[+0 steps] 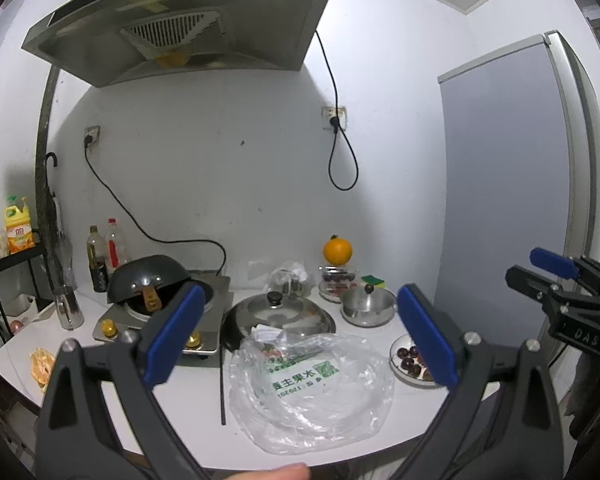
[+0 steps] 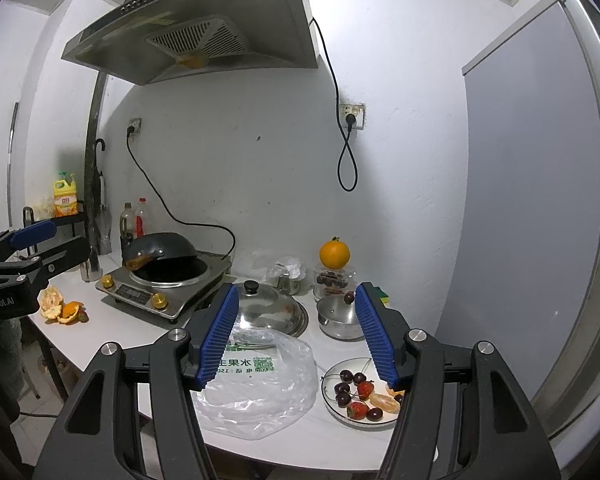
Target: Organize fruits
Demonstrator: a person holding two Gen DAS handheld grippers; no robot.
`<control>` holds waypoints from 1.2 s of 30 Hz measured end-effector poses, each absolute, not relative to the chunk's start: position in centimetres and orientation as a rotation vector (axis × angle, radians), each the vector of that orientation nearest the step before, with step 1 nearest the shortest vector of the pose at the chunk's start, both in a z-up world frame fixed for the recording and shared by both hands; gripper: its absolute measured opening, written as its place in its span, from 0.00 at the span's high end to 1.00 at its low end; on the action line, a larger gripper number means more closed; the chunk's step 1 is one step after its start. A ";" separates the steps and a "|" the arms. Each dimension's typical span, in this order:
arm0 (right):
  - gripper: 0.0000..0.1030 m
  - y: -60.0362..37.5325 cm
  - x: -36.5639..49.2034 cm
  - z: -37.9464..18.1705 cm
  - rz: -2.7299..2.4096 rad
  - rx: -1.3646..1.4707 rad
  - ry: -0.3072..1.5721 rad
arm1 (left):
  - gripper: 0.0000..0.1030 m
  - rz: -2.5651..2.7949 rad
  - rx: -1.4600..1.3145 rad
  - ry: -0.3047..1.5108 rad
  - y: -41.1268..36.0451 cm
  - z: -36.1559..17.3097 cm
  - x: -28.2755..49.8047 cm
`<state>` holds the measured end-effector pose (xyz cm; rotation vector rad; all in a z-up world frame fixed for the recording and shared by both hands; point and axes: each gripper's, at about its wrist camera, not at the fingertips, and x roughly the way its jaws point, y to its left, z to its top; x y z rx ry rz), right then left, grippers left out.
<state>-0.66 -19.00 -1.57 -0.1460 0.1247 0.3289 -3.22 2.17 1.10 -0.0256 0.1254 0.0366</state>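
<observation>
The clear plastic bag (image 2: 256,384) bore mirrored green print, "水果主" and "电话: 150…". The left claw's (image 2: 36,246) body read "enRobot.AI"; the right claw's (image 1: 540,268) body read "DAS".

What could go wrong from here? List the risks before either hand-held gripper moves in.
1. The orange sits on top of a clear container at the back; a nudge may roll it off.
2. The plate of cherries and strawberries lies near the counter's front right edge; a push could slide it off.
3. The loose plastic bag lies beside the plate and may snag the open right hand-held gripper.
</observation>
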 end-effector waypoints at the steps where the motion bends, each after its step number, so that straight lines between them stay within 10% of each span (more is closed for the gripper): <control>1: 0.38 -19.0 -0.7 -1.6 0.329 -0.146 0.124 | 0.05 0.036 -0.026 0.125 2.1 1.1 -3.3; 36: 0.38 -19.1 -0.6 -1.7 0.329 -0.148 0.128 | 0.04 0.034 -0.022 0.131 2.0 0.8 -3.1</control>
